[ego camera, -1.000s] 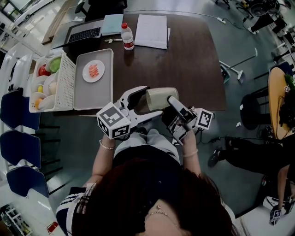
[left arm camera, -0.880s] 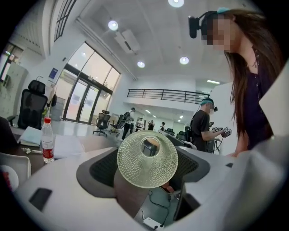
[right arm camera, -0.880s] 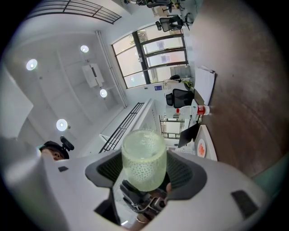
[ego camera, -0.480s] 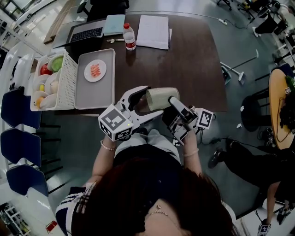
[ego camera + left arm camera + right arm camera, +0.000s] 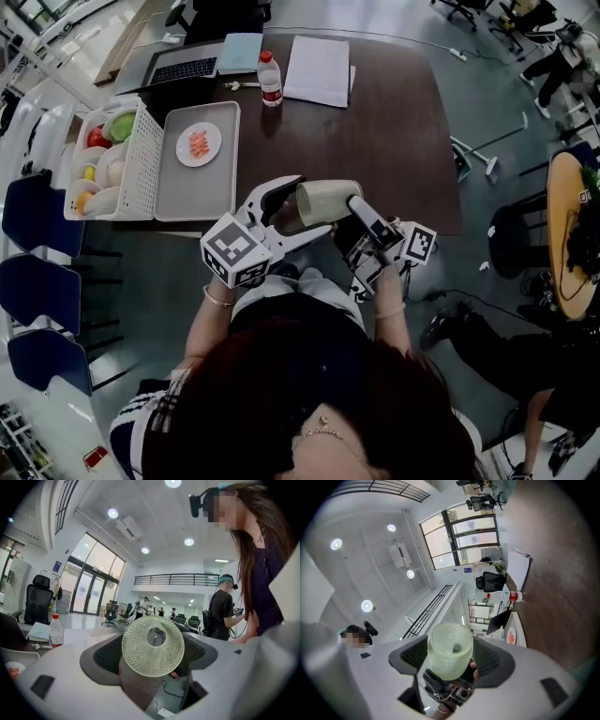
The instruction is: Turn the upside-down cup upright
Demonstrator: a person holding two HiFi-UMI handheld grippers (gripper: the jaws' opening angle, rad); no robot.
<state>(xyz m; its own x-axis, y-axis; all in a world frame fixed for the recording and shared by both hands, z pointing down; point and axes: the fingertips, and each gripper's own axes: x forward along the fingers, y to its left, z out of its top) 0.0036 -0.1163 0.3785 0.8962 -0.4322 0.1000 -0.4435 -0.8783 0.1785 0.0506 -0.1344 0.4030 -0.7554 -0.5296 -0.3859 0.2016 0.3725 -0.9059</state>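
Between the fingers of the right gripper (image 5: 450,657) a pale textured cup (image 5: 330,201) is clamped, lying on its side in the air. Its other end is gripped by the widely spread fingers of the left gripper (image 5: 153,646). Below the cup the near edge of the dark counter (image 5: 394,131) is seen, on which a grey tray (image 5: 192,187), a white basket (image 5: 141,159), a water bottle (image 5: 270,80) and papers (image 5: 319,70) are set well apart from it.
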